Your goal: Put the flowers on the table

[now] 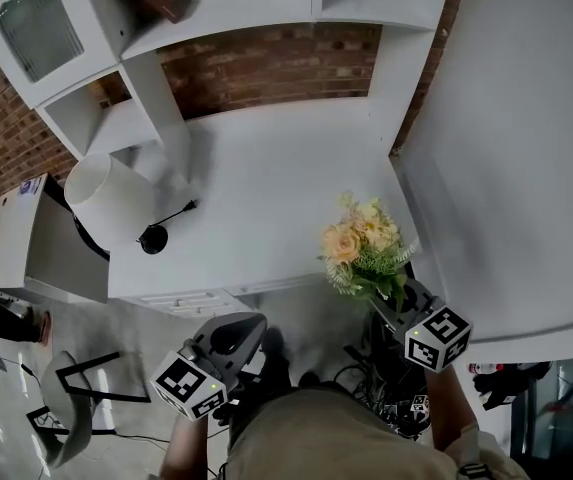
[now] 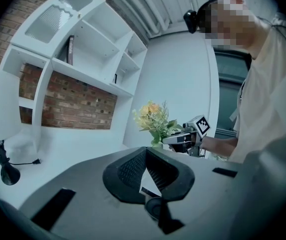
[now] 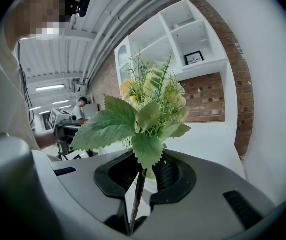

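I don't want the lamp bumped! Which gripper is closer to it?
Left. The left gripper is just off the desk's front edge, at the lamp end; the right gripper, holding the flowers, is at the opposite end.

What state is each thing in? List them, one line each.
flowers: held by the stem near the front corner of the table, not yet set down.
right gripper: shut on the flowers' stem.
left gripper: shut, nothing between its jaws.
lamp: standing on the table's left end.
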A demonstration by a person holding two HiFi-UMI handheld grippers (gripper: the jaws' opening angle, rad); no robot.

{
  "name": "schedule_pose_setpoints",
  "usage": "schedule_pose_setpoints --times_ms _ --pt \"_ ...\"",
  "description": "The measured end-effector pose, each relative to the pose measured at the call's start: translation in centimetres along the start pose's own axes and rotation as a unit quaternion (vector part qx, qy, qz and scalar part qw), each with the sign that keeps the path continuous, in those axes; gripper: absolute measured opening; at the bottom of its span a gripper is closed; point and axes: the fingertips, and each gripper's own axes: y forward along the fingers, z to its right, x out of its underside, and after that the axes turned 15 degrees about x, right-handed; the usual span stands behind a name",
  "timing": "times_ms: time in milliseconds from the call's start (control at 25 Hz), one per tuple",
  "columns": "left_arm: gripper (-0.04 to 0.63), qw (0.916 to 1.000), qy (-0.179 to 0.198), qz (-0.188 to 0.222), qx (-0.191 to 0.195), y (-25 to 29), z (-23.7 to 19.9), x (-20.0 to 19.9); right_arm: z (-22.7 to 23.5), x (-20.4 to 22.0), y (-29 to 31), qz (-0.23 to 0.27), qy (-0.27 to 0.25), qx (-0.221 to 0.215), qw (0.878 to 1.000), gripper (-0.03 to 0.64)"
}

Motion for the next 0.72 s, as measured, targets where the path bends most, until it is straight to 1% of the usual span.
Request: schedule_pose_setpoints --times_ms 320,520,720 --pt "0.009 0.9998 -0.02 0.008 0.002 -1.4 -5.0 -0.1 0.4 -1.1 5.1 -0.022 -0.003 0.019 1.0 0.078" --pt "0.009 0.9996 -0.027 0.006 0.007 -2.1 -7.4 0.2 0.5 -2.0 7.9 -0.027 -0.008 0.03 0.999 0.078" --pt "0.009 0.9992 -0.038 0.011 0.001 -3.0 -9.5 0.4 0.5 -2.8 10.8 -0.035 -0.014 0.035 0.999 0.078"
